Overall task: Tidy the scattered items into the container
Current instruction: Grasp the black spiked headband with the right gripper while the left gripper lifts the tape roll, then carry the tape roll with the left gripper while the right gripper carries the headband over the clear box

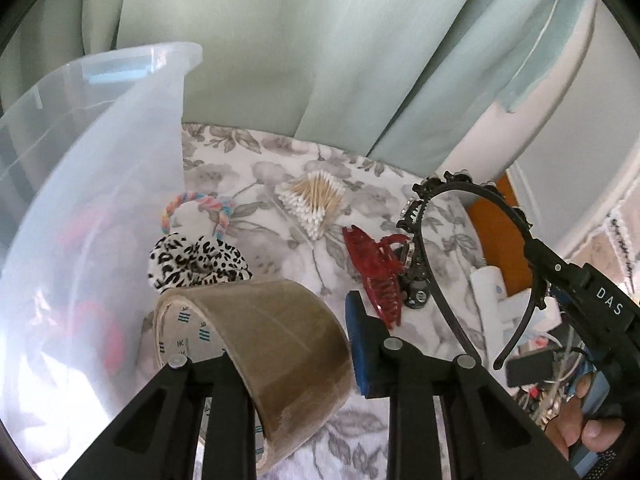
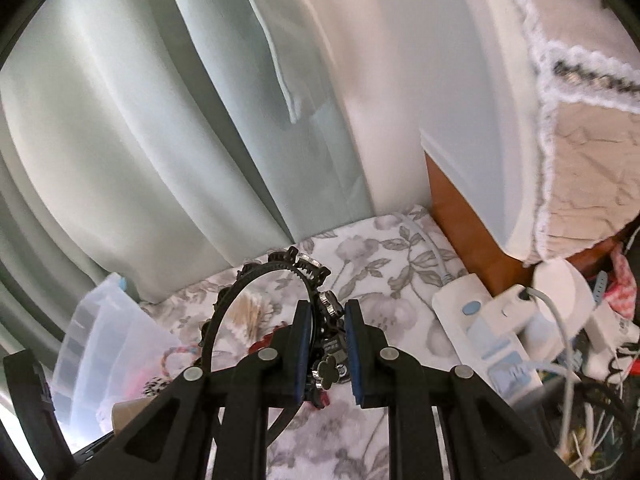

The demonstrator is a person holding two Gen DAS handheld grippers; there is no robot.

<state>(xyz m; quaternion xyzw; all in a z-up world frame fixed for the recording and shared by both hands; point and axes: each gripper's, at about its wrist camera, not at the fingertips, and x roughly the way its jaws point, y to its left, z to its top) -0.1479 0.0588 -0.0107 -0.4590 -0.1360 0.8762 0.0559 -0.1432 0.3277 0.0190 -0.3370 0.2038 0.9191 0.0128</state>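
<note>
My left gripper [image 1: 280,344] is shut on a roll of brown packing tape [image 1: 276,356], held just right of the clear plastic container [image 1: 100,168]. My right gripper [image 2: 328,348] is shut on a black jewelled headband [image 2: 256,292], which it holds up above the floral cloth; the headband also shows in the left wrist view [image 1: 472,240]. On the cloth lie a red claw clip [image 1: 376,268], a leopard-print scrunchie [image 1: 196,260], a pastel braided hair tie [image 1: 196,212] and a bundle of cotton swabs [image 1: 314,202]. Red items show dimly inside the container.
Pale green curtains [image 1: 320,60] hang behind the surface. At the right stand a white power strip [image 2: 472,312] with plugs and cables, an orange-brown wooden panel [image 2: 460,216] and a lace-trimmed cover [image 2: 588,152]. The container also shows in the right wrist view [image 2: 104,336].
</note>
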